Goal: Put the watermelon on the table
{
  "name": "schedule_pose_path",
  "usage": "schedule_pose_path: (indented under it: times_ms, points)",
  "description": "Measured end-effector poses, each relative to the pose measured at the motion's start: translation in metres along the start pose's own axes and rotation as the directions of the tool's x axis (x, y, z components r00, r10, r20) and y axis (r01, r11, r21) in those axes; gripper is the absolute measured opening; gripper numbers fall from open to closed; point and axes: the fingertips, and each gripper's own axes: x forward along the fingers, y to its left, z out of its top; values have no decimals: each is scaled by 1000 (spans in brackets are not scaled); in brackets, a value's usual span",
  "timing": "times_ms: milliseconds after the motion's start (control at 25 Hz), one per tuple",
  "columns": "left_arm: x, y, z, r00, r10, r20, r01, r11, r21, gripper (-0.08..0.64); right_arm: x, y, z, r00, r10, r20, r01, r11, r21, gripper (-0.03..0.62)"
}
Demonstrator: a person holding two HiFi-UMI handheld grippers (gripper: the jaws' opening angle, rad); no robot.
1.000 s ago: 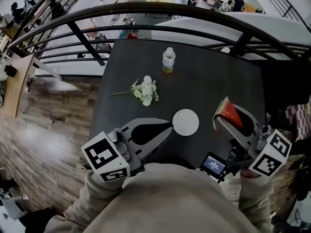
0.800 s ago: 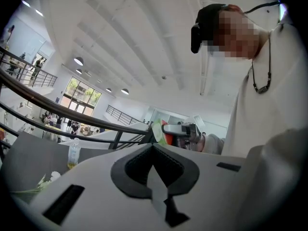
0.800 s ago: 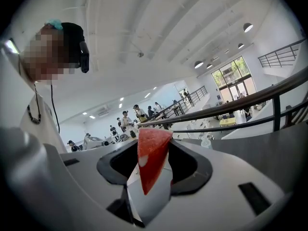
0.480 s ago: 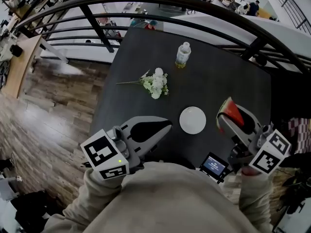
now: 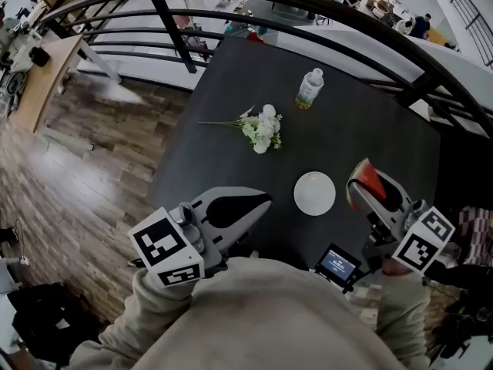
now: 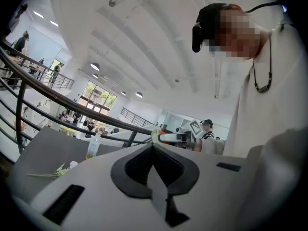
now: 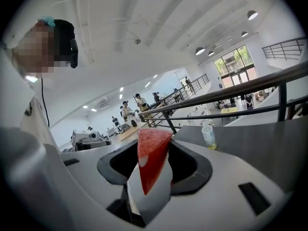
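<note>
Nearest, the left gripper has its jaws meeting tip to tip, holding nothing. The right gripper has its jaws clamped on one watermelon slice over the dark tabletop, near its right edge. Beyond lie one white plate, one bunch of white flowers and one bottle with an unreadable label. A curved black railing runs behind, with wood floor at left.

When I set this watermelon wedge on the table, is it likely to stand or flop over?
Probably tips: the watermelon wedge tapers to a thin edge, so it likely settles on a flat face. It looks rigid, with no sag between the right gripper's jaws.
</note>
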Motion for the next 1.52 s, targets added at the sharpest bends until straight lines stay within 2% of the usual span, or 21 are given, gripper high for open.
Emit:
schedule_pose_path:
  times_ms: [320, 760, 1280, 1520]
  points:
    - [-8, 7, -7, 999, 32, 0, -32, 999, -9, 3, 12, -17, -24, 998, -19, -57, 19, 1000, 7, 202]
    - [-4, 11, -26, 1000, 20, -6, -20, 999, -44, 3, 30, -34, -53, 991, -38, -130, 39, 999, 6, 202]
    - [9, 19, -34, 1000, 14, -2, -14, 998, -65, 3, 43, -72, -84, 970, -72, -231, 76, 997, 10, 201]
    - [6, 20, -35, 999, 34, -13, -34, 997, -69, 3, 47, -84, -97, 960, -73, -269, 81, 996, 20, 202]
